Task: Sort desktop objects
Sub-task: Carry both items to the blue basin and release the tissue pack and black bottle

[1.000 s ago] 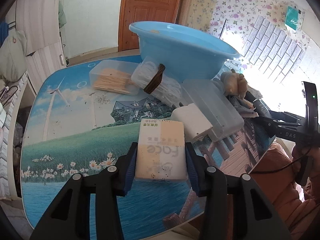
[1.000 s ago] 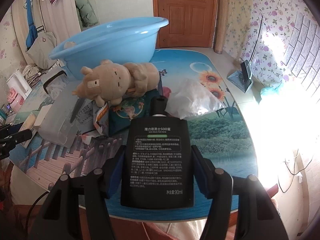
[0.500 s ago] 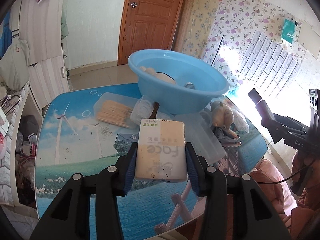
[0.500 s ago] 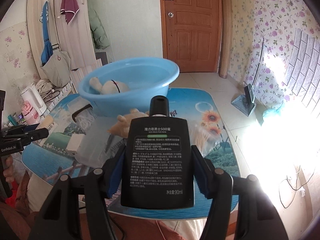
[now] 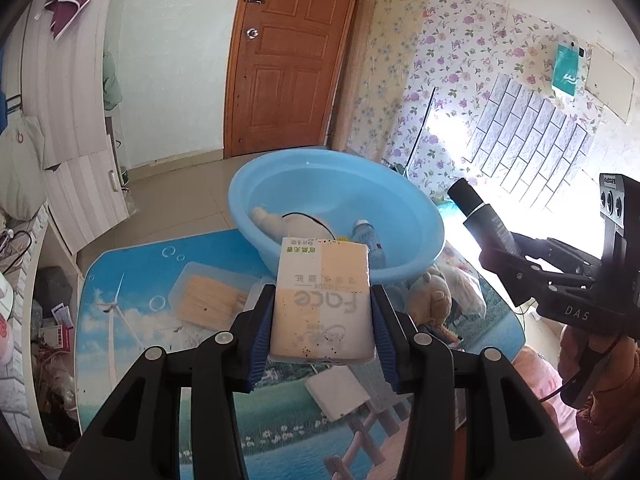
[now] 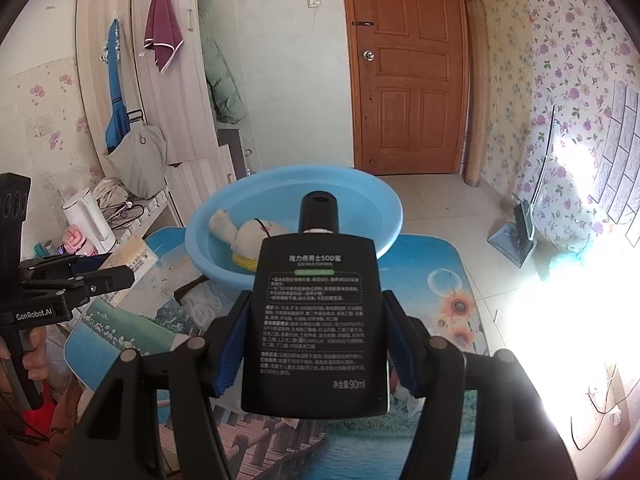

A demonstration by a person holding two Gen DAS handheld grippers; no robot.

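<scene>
I had both grippers raised above the table and tilted downward toward the basin. The left gripper (image 5: 322, 330) was closed only as far as the width of the tissue pack (image 5: 322, 300), its blue pads pressing the pack's two long sides, so the pack stood clear of the table with its printed face toward the camera. The right gripper (image 6: 318, 344) stood somewhat wider, its pads clamped on the flanks of a flat black lotion bottle (image 6: 316, 320), cap pointing away from me and label side up. Seen from the left wrist, that bottle's cap (image 5: 466, 198) poked out level with the basin's right rim. Ahead of both sat the light blue plastic basin (image 6: 384, 204), holding a pale plush toy (image 6: 244, 232) and, as the left view showed, a small bottle (image 5: 366, 234). On the landscape-printed table (image 5: 120, 280) lay a clear box of wooden sticks (image 5: 208, 296) to the left of the basin, a brown plush bear (image 5: 434, 294) just beside its near wall, and a white rectangular block (image 5: 340, 394) under my left gripper.
</scene>
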